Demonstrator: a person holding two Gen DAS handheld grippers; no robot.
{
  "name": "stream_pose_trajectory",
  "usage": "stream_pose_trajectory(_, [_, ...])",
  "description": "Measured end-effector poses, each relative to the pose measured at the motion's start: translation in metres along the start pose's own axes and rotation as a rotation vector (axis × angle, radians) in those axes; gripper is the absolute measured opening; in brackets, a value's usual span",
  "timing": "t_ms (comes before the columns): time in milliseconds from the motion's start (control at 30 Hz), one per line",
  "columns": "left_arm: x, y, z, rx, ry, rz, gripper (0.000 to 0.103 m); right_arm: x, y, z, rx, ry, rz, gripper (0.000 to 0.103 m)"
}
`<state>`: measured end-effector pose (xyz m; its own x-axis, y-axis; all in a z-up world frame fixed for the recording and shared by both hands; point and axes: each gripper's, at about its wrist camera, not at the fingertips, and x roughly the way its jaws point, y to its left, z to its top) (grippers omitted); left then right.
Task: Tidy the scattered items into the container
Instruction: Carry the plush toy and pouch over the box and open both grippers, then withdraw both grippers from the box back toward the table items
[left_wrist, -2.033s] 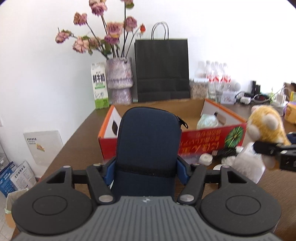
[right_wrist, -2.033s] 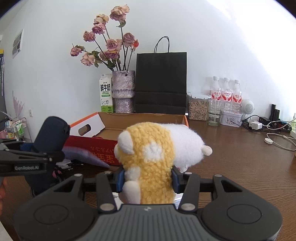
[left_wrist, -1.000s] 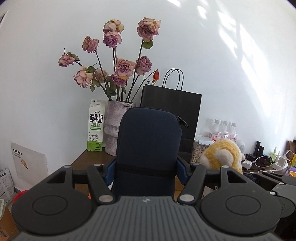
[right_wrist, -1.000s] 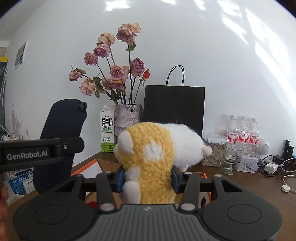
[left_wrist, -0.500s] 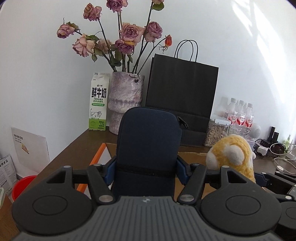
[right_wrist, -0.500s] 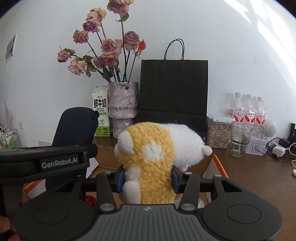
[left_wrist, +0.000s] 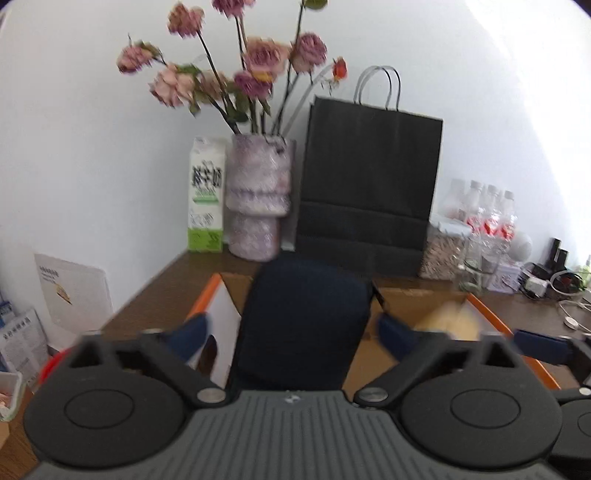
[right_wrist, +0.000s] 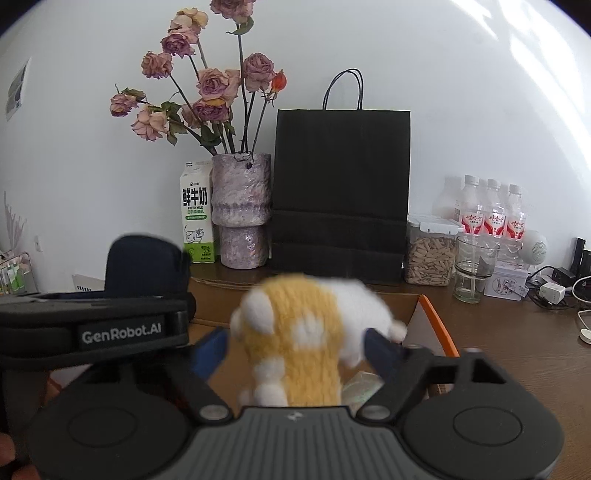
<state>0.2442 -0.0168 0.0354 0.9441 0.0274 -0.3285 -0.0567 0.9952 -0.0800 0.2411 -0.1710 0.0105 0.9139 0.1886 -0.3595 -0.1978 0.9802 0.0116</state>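
Between the spread fingers of the left gripper (left_wrist: 295, 328) stands the navy zip pouch (left_wrist: 301, 321), upright and blurred, with a visible gap on each side, so the blue pads are apart from it and nothing is pinched. Just beyond and below that tool lies the open cardboard box (left_wrist: 413, 299), its orange-edged flaps flaring to either side. The right gripper (right_wrist: 297, 345) is likewise spread wide; the yellow and white plush toy (right_wrist: 295, 343) sits between its 2 fingers, blurred, and whether it touches either pad cannot be told. Under this toy the box interior shows, with a pale crinkled wrapper (right_wrist: 360, 386) lying inside. To the right tool's left the other gripper's body crosses the view, the pouch rising above it. Ahead of both tools, along the wall, stand a milk carton (right_wrist: 197, 212), a vase of dried roses (right_wrist: 242, 210), a black paper bag (right_wrist: 340, 192), a jar (right_wrist: 430, 254), a glass (right_wrist: 474, 273) and 3 bottles (right_wrist: 493, 214).
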Motion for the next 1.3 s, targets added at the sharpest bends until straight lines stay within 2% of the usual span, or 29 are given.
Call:
stream_pose_trajectory(133, [-0.009, 0.001, 0.003, -0.006, -0.038, 0.018, 0.103, -0.007, 0.002, 0.001, -0.008, -0.021, -0.019, 0.103])
stream_pose_trajectory(767, [-0.008, 0.002, 0.001, -0.013, -0.013, 0.033, 0.103, -0.009, 0.004, 0.002, -0.022, -0.002, -0.037, 0.103])
stream_pose_trajectory(1000, [-0.016, -0.002, 0.009, -0.006, -0.041, 0.028, 0.103, -0.016, 0.003, 0.008, -0.019, -0.02, -0.028, 0.103])
stream_pose_trajectory(1300, [-0.045, -0.005, 0.02, -0.007, -0.093, 0.002, 0.103, -0.041, 0.003, 0.019, -0.002, -0.057, -0.009, 0.103])
